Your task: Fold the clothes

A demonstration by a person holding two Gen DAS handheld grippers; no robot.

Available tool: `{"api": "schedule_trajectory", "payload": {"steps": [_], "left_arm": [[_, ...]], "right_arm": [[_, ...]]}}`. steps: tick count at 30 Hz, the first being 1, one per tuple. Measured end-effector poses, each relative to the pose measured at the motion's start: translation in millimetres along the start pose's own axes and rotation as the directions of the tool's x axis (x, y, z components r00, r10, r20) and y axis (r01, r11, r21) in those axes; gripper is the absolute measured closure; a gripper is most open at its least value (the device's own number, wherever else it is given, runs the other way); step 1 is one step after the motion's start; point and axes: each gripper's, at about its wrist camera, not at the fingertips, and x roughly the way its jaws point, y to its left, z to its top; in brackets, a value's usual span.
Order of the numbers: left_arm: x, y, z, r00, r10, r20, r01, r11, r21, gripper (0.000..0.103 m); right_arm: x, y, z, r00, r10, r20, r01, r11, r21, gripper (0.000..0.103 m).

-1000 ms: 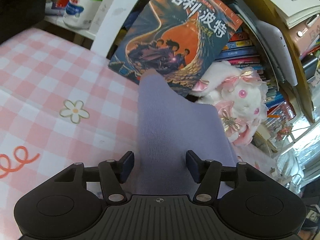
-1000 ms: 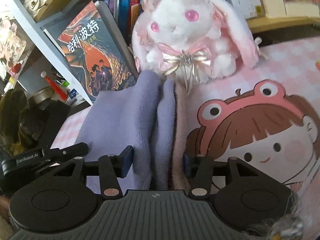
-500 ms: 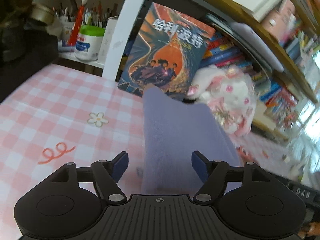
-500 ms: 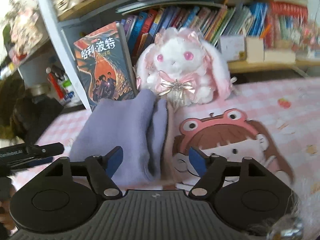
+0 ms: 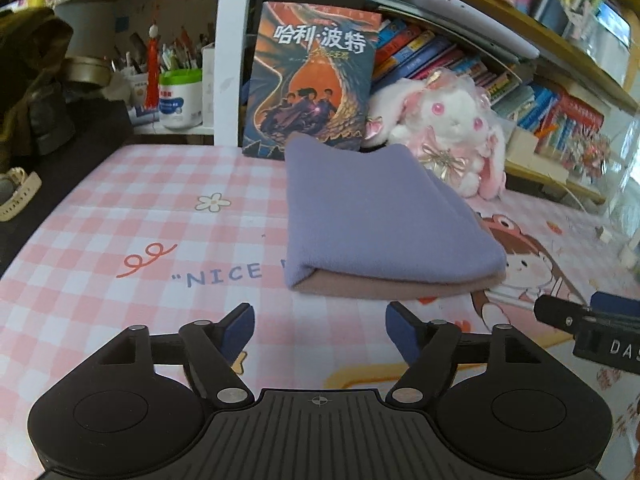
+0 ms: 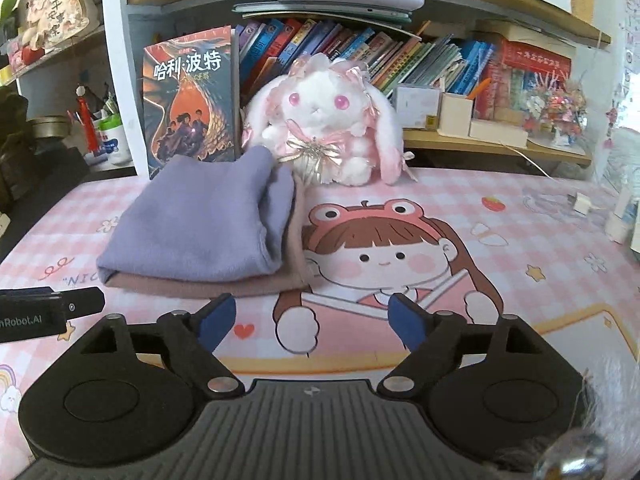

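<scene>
A folded lilac garment (image 5: 380, 216) (image 6: 200, 224) lies on top of a folded dusty-pink piece (image 5: 392, 289) (image 6: 248, 284) on the pink checked table cover (image 5: 132, 216) (image 6: 520, 240). My left gripper (image 5: 320, 330) sits back from the stack's near edge, jaws opening, nothing between them. My right gripper (image 6: 306, 320) hangs in front of the stack's right corner, jaws also opening and empty. Each gripper's tip shows at the edge of the other's view.
Behind the stack stand an upright book (image 5: 312, 84) (image 6: 190, 100) and a white-pink plush rabbit (image 5: 448, 128) (image 6: 332, 128). Shelves of books (image 6: 400, 56) run along the back. A pot of pens (image 5: 180, 92) is at the left, small white items (image 6: 580, 204) at the right.
Both grippers let go of the folded garment, opened wider and drew back from it. The stack now lies free on the table, farther ahead in both views.
</scene>
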Motion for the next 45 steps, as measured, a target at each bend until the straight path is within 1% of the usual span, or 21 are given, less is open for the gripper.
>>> {"api": "schedule_trajectory", "payload": {"steps": [2,6,7,9,15,27,45], "left_arm": [[-2.7,-3.9,-3.3,1.000,0.012,0.010,-0.012,1.000,0.020,0.023],[-5.9,-8.6,-7.7,0.999,0.049,0.022,-0.050,0.998,0.037,0.010],[-6.9,-9.7,-9.4,0.998,0.056,0.022,-0.057,0.998,0.040,0.009],[-8.2,-10.9,-13.0,0.998,0.064,0.019,-0.065,0.997,0.044,0.009],[-8.6,-8.1,-17.7,0.998,0.067,-0.003,-0.067,0.997,0.035,0.004],[-8.2,-8.3,-21.8,0.997,0.072,-0.028,-0.071,0.996,0.056,0.000],[-5.1,-9.8,-21.1,0.997,0.060,-0.041,-0.058,0.997,0.051,0.000]], "right_arm": [[-2.3,-0.3,-4.1,1.000,-0.002,-0.005,0.003,1.000,0.013,0.016],[-3.5,1.2,-10.0,1.000,-0.011,-0.018,0.011,1.000,0.017,0.010],[-3.8,1.8,-11.3,1.000,-0.013,-0.020,0.013,1.000,0.016,0.009],[-4.3,3.3,-13.3,1.000,-0.016,-0.024,0.016,1.000,0.011,0.005],[-5.8,7.9,-18.7,0.999,-0.018,-0.032,0.017,1.000,-0.009,0.000],[-0.7,12.2,-25.6,0.997,-0.022,-0.078,0.021,1.000,-0.014,0.000],[3.2,9.8,-25.3,0.994,-0.034,-0.101,0.034,0.999,-0.003,0.000]]}}
